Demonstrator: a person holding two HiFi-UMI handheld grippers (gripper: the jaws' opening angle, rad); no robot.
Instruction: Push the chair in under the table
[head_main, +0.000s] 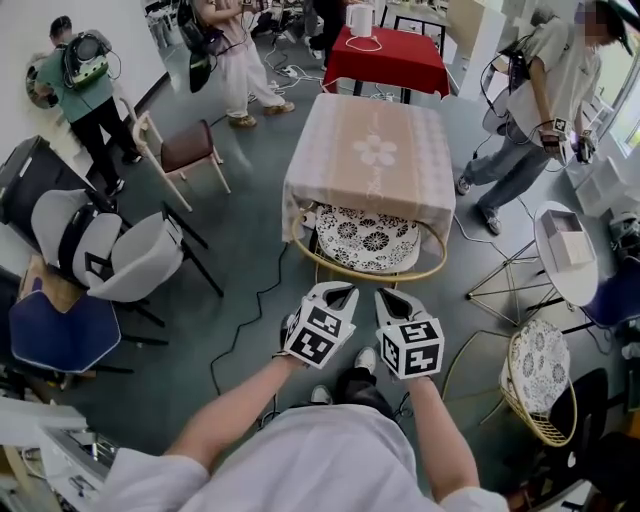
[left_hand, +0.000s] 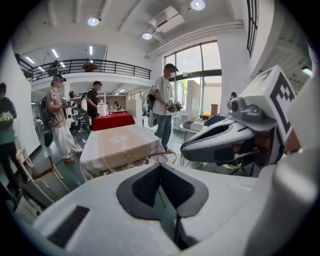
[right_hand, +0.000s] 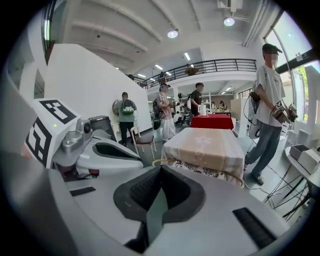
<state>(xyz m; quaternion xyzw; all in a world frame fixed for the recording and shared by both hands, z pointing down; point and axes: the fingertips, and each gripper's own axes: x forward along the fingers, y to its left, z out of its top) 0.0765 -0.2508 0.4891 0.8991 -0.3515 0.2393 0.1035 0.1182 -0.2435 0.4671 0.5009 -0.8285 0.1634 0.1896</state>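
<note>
Both claws are clenched w/ nothing between the jaws. L claw (head_main: 339, 291) & R claw (head_main: 386, 296) sit side by side, tips pointing fwd & a bit down. Neither touches anything.

The chair (head_main: 372, 238) is straight ahead of both claws, apart from them. Its seat is already mostly in under the table (head_main: 375, 140), w/ the cloth (head_main: 300, 200) hanging over the far part. Only the curved back rim (head_main: 368, 279) bulges out toward the claws. So the job looks nearly done; prob. just a last nudge left, if any.

To do that nudge well:
- Keep the jaws closed & use the tips as blunt bumpers. No grasp is needed.
- Set one claw on the rim each side of its middle, L claw left of centre & R claw right, so the chair goes in straight & doesn't twist.
- Push level, along the floor (head_main: 250, 250), not down; the frame looks light & could tip or skid.
- Go slow & even w/ both claws, and stop once the rim meets the table edge. Pushing harder could shove the table itself.
- Watch the cloth hem; it could drag if the seat catches it.
- The cable (head_main: 238, 328) lies on the floor left of L claw, clear of the chair's path, so it's prob. no issue.
</note>
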